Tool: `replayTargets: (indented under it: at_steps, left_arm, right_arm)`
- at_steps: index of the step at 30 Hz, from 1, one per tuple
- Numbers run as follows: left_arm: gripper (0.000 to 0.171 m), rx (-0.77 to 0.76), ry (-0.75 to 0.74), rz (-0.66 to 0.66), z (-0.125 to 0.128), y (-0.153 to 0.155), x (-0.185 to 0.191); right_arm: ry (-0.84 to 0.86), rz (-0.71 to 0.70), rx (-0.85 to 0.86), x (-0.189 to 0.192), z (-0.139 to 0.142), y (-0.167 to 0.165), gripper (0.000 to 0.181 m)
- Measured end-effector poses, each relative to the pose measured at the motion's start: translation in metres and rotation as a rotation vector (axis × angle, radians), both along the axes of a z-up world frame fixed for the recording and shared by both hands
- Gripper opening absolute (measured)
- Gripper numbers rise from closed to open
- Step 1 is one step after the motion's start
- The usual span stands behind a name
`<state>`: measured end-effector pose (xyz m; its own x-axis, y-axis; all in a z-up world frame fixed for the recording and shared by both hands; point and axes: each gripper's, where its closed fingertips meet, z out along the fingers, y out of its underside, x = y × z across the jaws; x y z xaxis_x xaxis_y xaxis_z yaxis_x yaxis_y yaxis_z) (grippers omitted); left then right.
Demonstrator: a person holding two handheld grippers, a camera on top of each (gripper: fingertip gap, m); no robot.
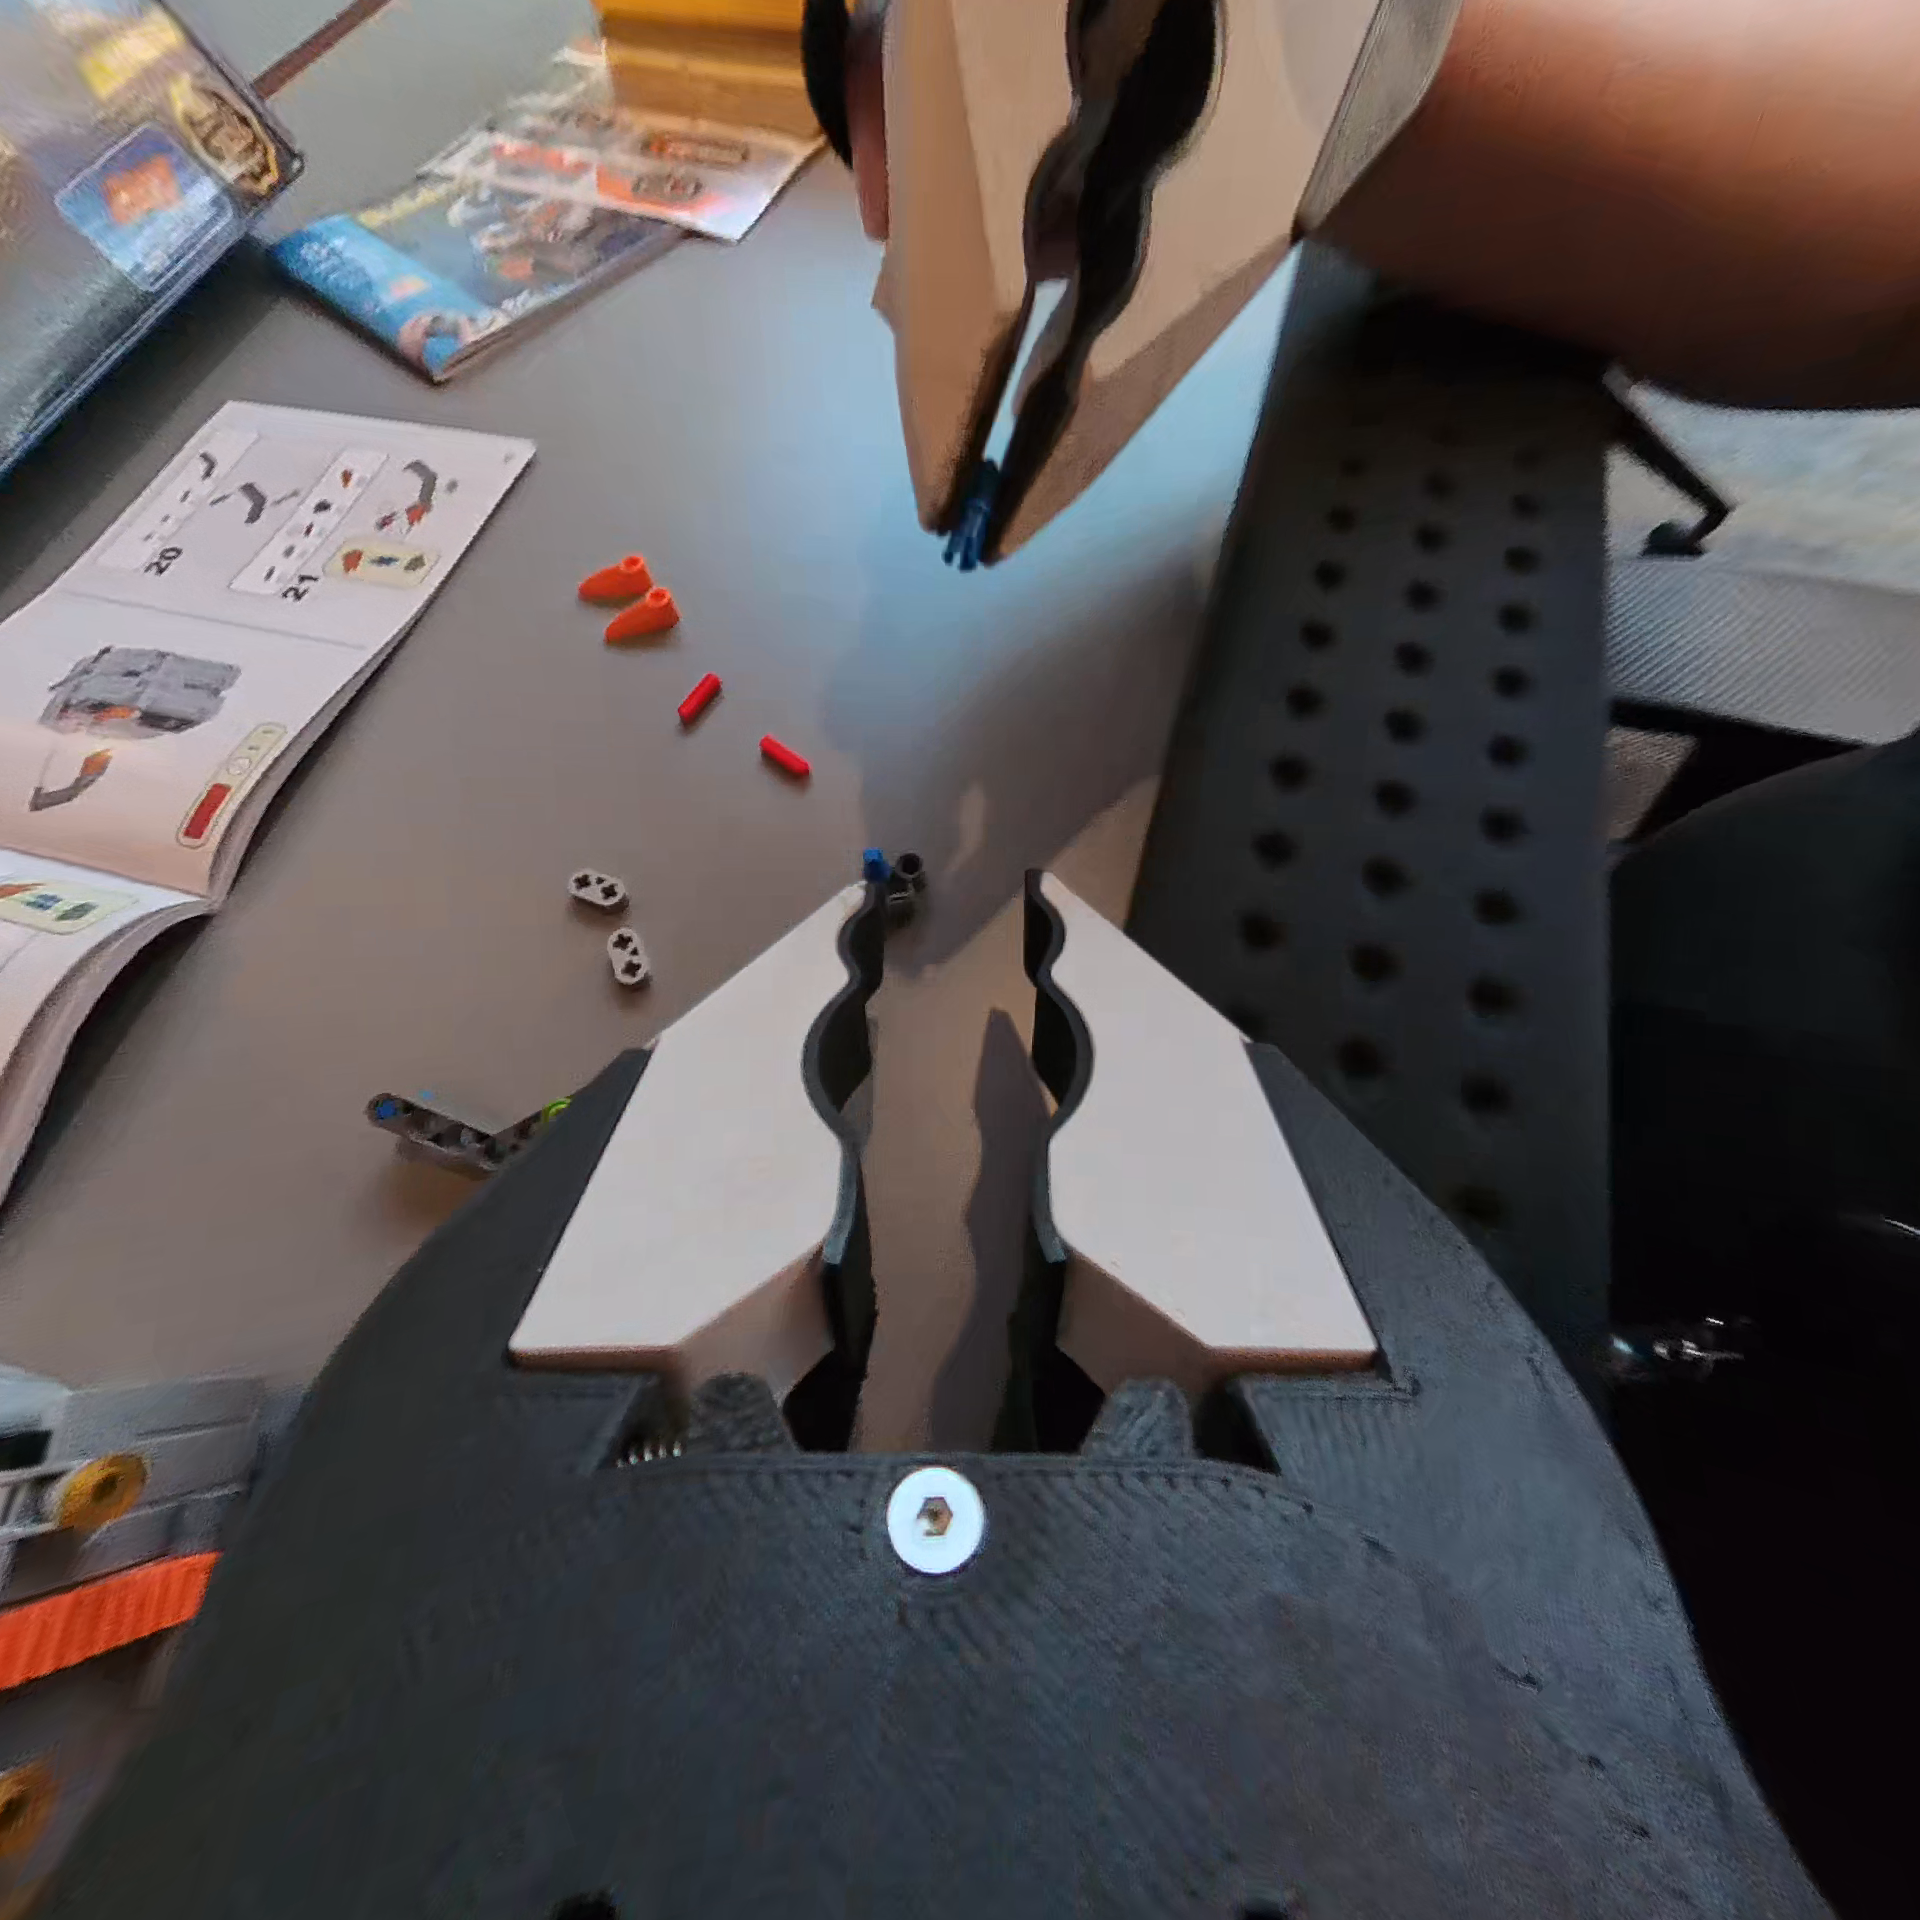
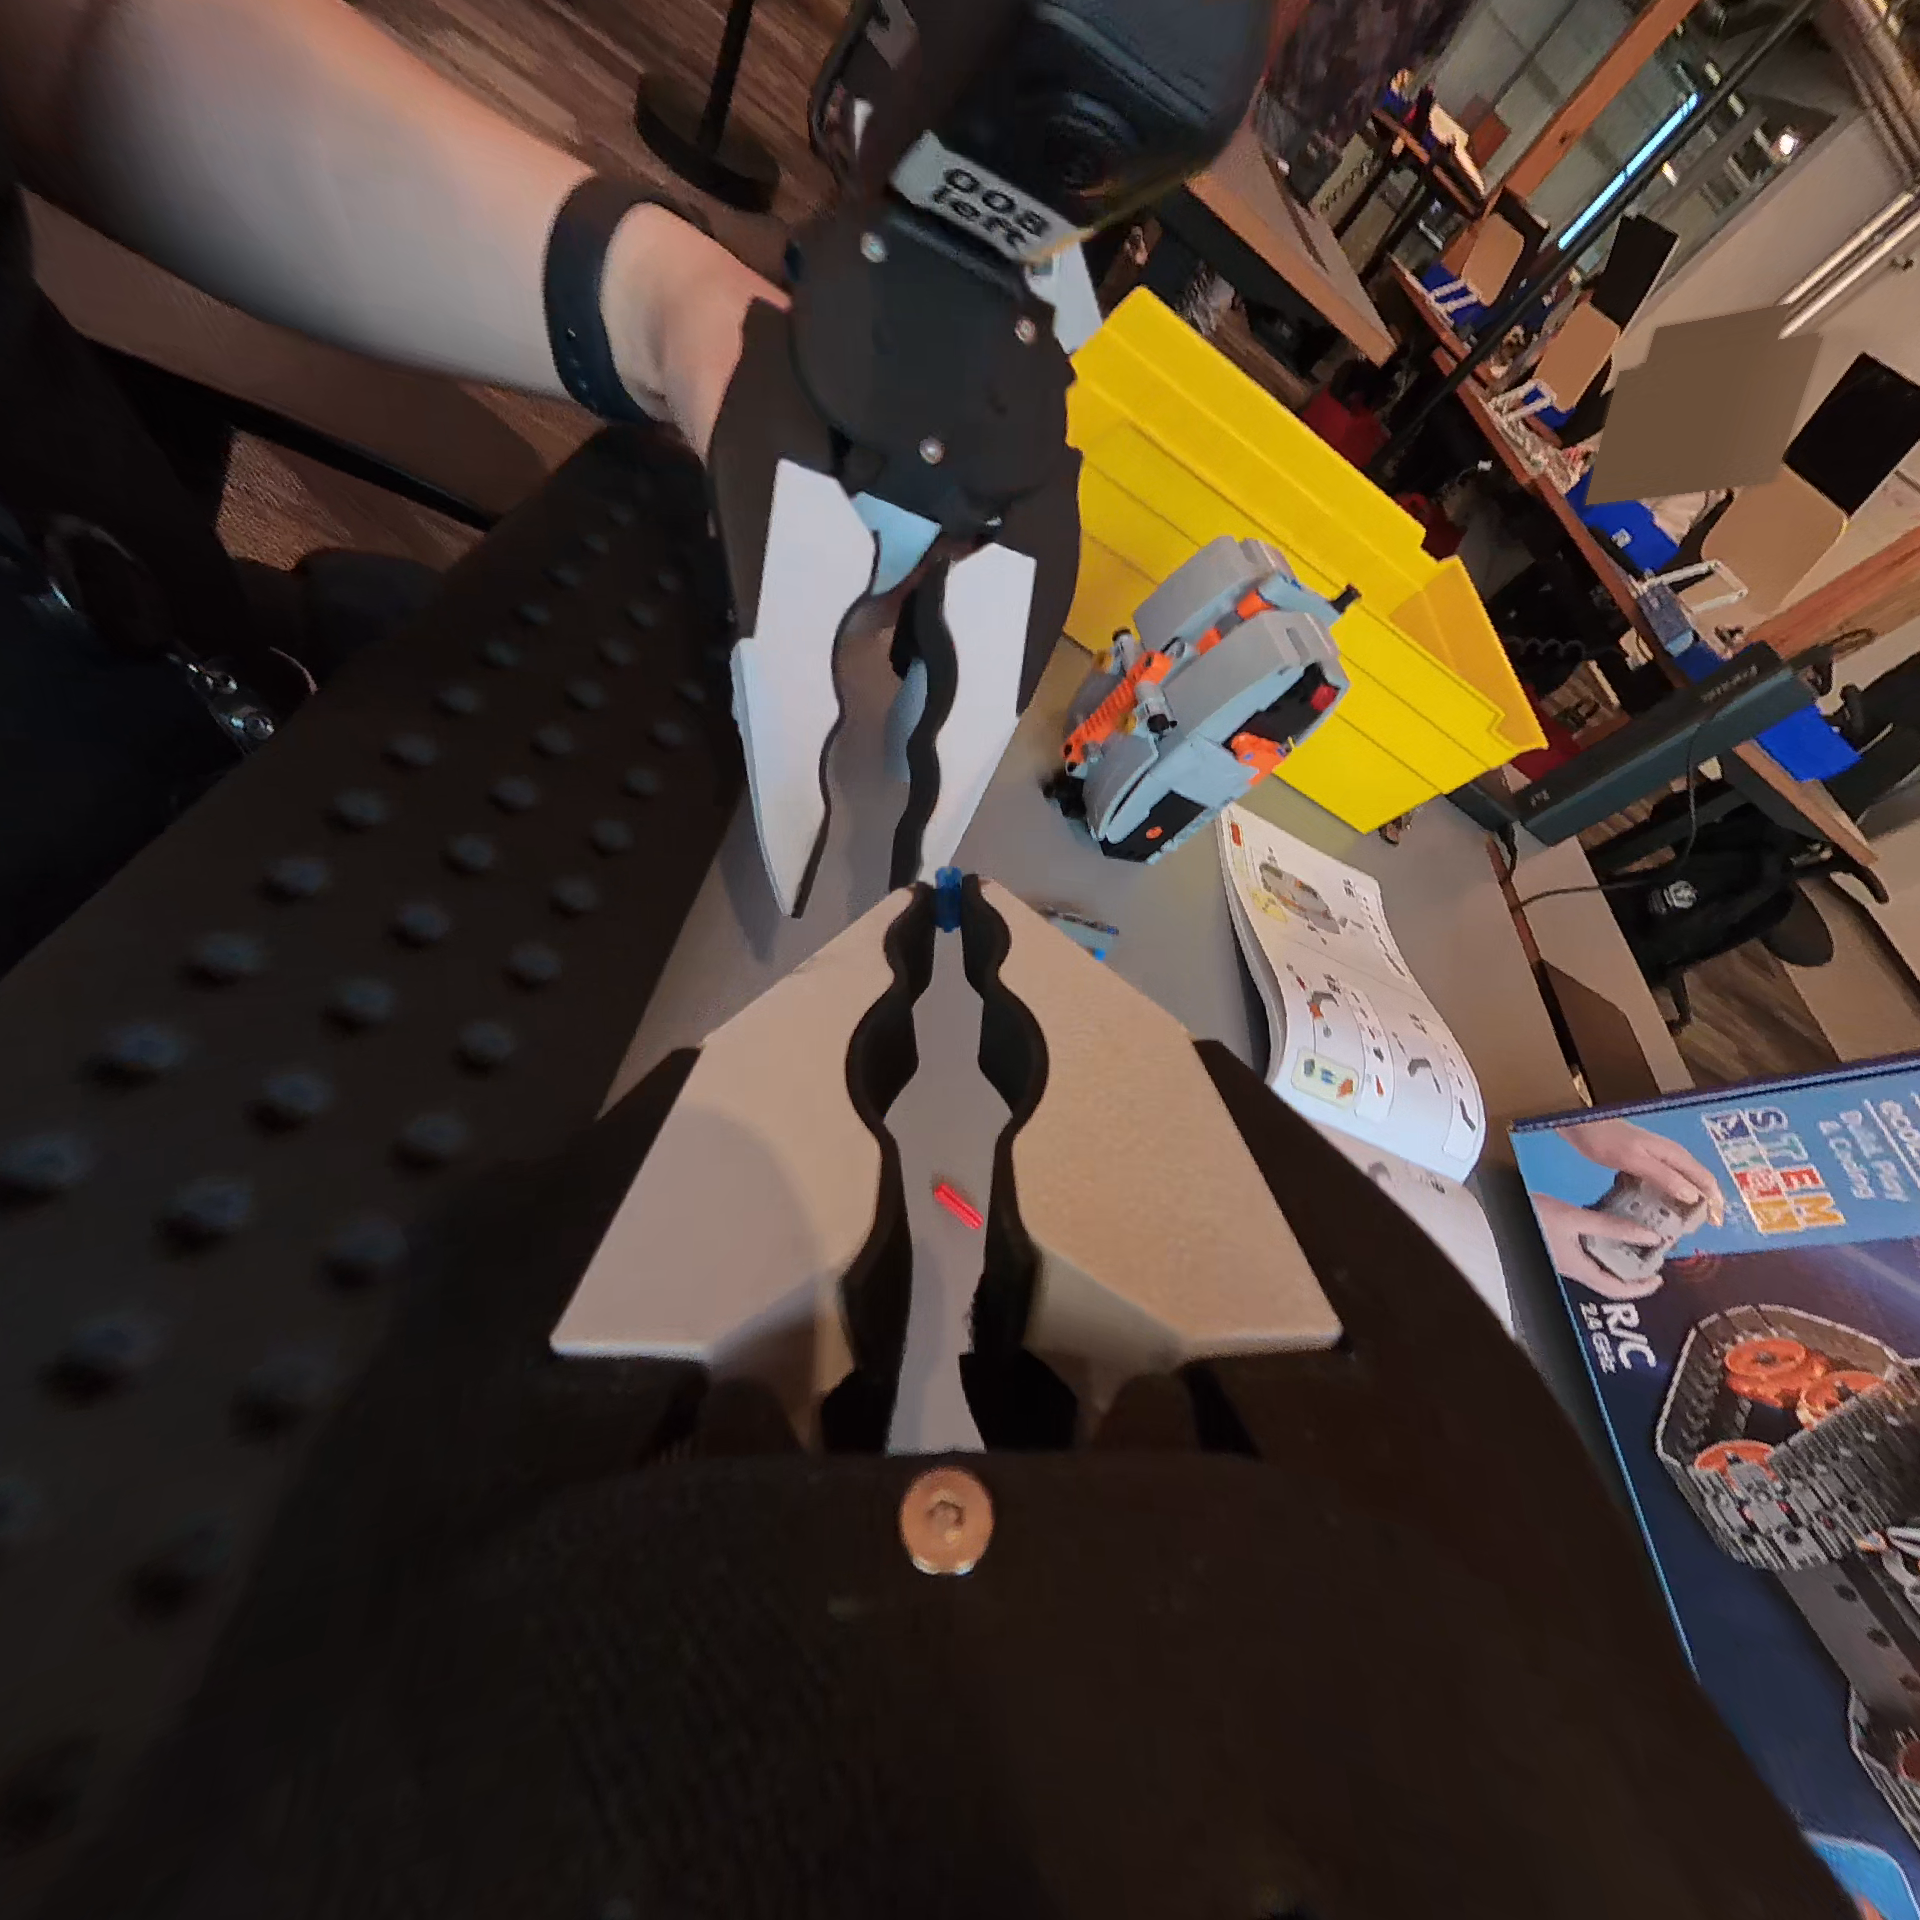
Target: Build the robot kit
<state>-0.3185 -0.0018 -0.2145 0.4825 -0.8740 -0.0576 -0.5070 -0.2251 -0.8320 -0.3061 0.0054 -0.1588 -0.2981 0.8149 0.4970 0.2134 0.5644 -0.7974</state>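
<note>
My right gripper (image 2: 945,891) is shut on a small blue pin (image 2: 948,902) at its fingertips. In the left wrist view it (image 1: 966,540) hangs above the grey table with the blue pin (image 1: 971,514) pointing down. My left gripper (image 1: 951,891) is open and empty, low over the table. A small black connector with a blue pin (image 1: 896,878) lies just beyond its left fingertip. In the right wrist view the left gripper (image 2: 852,888) faces mine, tips close to the held pin.
Two orange wedges (image 1: 629,597), two red pins (image 1: 698,698), two small grey beams (image 1: 613,920) and an angled grey beam (image 1: 457,1127) lie on the table. An open instruction booklet (image 1: 208,644), a black perforated strip (image 1: 1403,779), a grey-orange model (image 2: 1195,696), yellow bins (image 2: 1299,499) and a blue box (image 2: 1714,1351) surround them. Tip to tip, the grippers are about 6 centimetres apart.
</note>
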Motion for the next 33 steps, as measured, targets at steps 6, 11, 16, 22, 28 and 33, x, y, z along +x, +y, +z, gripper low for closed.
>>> replayTargets:
  at_steps: [6, 11, 16, 22, 28, 33]
  left_arm:
    - [0.024, 0.035, 0.132, 0.049, -0.017, 0.016, 0.003]
    - [0.02, 0.023, 0.23, 0.065, -0.036, 0.023, 0.001]
    - [0.011, -0.006, 0.229, 0.054, -0.04, 0.023, 0.004]
    - [0.009, -0.027, 0.176, 0.03, -0.041, 0.024, 0.01]
    - [0.006, -0.013, 0.185, 0.01, -0.041, 0.024, 0.007]
    - [0.006, -0.041, 0.297, 0.015, -0.037, 0.024, -0.002]
  right_arm:
    - [-0.068, -0.047, 0.014, 0.002, -0.016, 0.013, 0.004]
    - [-0.098, -0.057, 0.022, 0.003, -0.022, 0.016, 0.005]
    - [-0.112, -0.064, 0.022, 0.004, -0.024, 0.018, 0.005]
    - [-0.143, -0.067, 0.022, 0.005, -0.03, 0.019, 0.005]
    - [-0.181, -0.056, 0.037, 0.003, -0.039, 0.014, 0.005]
    - [-0.259, -0.103, 0.085, -0.003, -0.059, 0.019, 0.005]
